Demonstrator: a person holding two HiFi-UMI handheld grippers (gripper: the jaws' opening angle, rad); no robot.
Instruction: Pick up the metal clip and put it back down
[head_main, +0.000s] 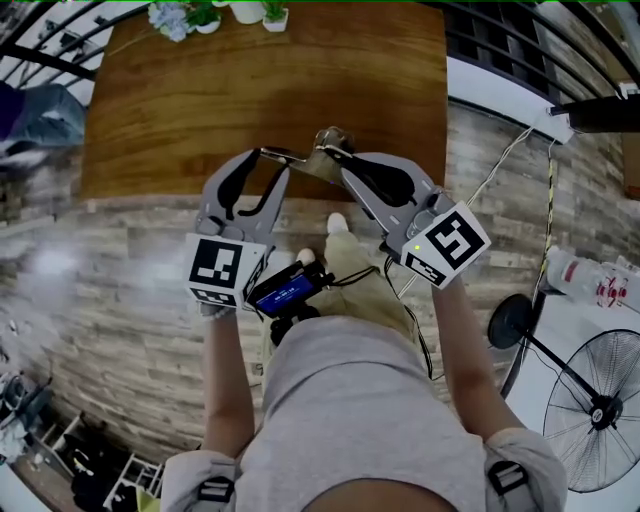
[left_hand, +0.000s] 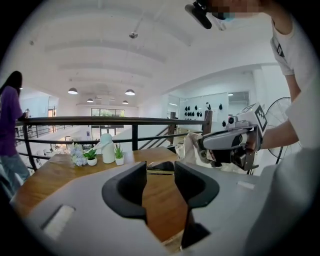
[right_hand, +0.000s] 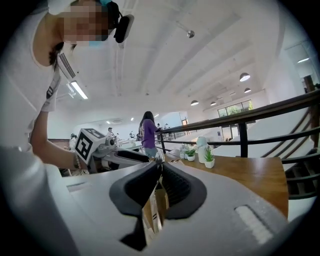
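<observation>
Fingers of the left gripper stand wide, their tips closed on the dark end of the metal clip, which is held up over the near edge of the wooden worktop. Fingers of the right gripper are nearly together, pinching the clip's other end, a thin metal strip. Small potted plants line the worktop's far edge. A standing fan is on the floor at right.
</observation>
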